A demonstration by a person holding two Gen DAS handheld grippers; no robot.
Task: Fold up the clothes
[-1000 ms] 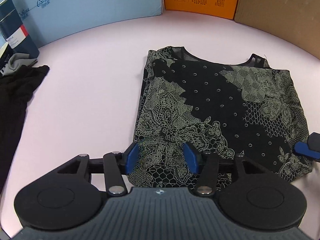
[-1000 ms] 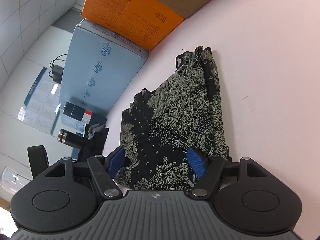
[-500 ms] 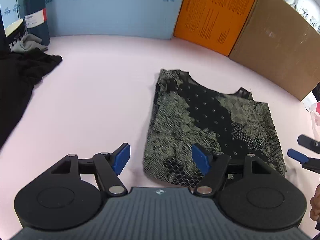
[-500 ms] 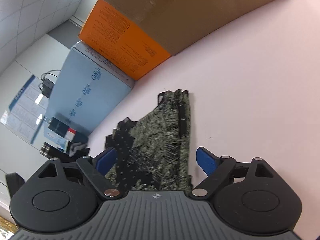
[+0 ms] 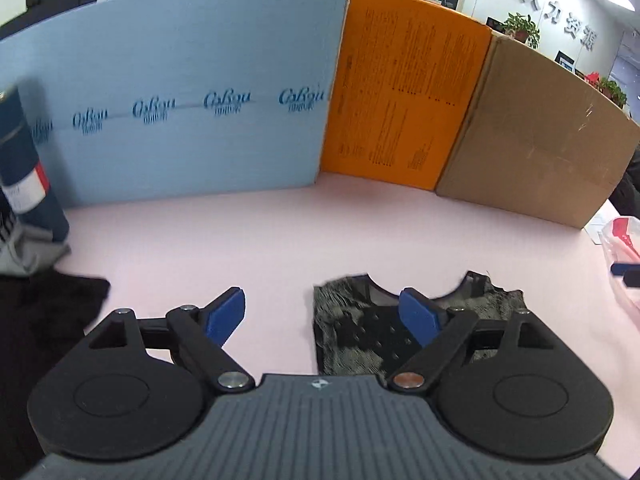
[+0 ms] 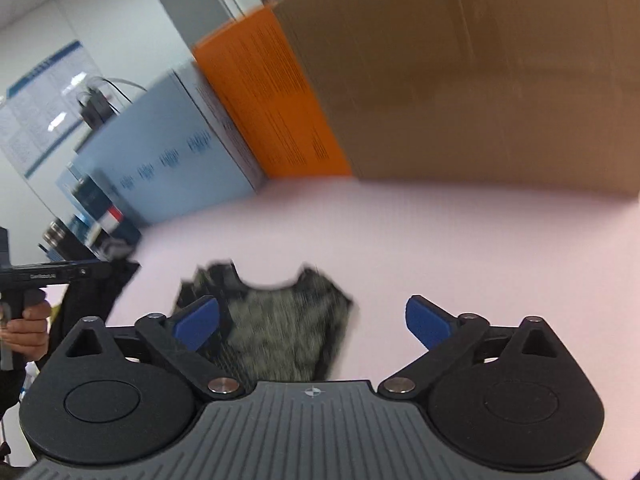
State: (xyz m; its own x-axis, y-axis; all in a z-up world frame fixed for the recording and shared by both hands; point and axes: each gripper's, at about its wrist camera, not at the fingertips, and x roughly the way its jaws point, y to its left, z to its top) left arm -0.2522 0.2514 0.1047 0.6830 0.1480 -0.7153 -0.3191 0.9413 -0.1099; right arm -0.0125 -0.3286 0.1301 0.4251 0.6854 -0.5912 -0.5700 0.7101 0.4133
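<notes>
Now that both grippers have let go and lifted away, we see the patterned top [image 5: 362,330] lying folded on the pink table [image 5: 248,236], with nothing gripping it. A second ago our left gripper [image 5: 322,314] and right gripper [image 6: 312,320] were low over the near hem, their blue fingers [image 5: 226,312] much closer together across the cloth. Both have since tilted up, so the views take in the row of boxes at the back: the blue box [image 5: 180,120], the orange box [image 5: 400,108] and the brown carton [image 5: 532,140].

The left gripper's jaws are opening and already wide, with bare table between them; the top only shows behind the right-hand finger. The right gripper's jaws are also opening, as wide as we see them go, and empty, with the top low in the view below them. In the right view a hand [image 6: 28,320] holds the other gripper's handle at the left edge.

The top rests near the front of the table, neckline towards the boxes, well clear of the dark garment [image 5: 36,320] heaped at the left. We judge this fold finished and released. What likely remains is another garment from that dark pile, though blur hides its shape.
</notes>
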